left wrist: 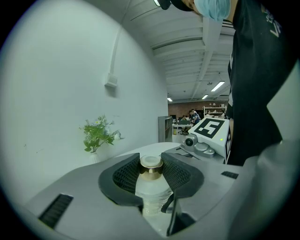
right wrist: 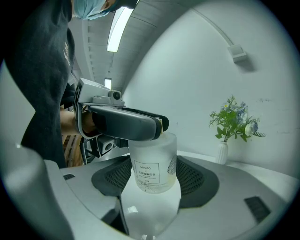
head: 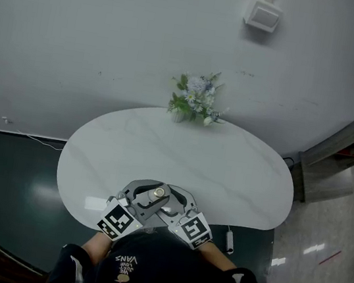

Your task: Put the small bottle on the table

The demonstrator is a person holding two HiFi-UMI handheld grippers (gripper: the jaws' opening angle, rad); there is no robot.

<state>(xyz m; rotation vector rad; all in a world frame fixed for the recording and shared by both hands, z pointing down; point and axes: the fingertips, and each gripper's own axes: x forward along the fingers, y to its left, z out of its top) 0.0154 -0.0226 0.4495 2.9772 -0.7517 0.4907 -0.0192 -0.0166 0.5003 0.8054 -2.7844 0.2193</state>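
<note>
The small bottle (head: 158, 194) is frosted clear with a gold cap and hangs over the near edge of the white oval table (head: 225, 172). Both grippers hold it. My left gripper (head: 146, 199) is shut on the cap and neck; in the left gripper view the dark ribbed pads (left wrist: 174, 174) press on either side of the gold cap of the bottle (left wrist: 151, 187). My right gripper (head: 168, 207) is shut on the body; in the right gripper view the labelled bottle (right wrist: 152, 168) sits between its pads, with the left gripper (right wrist: 126, 124) clamped across the top.
A small white vase of blue and white flowers (head: 195, 100) stands at the table's far edge against the wall. A white box (head: 263, 15) is fixed to the wall. A grey cabinet (head: 340, 163) stands to the right on the floor.
</note>
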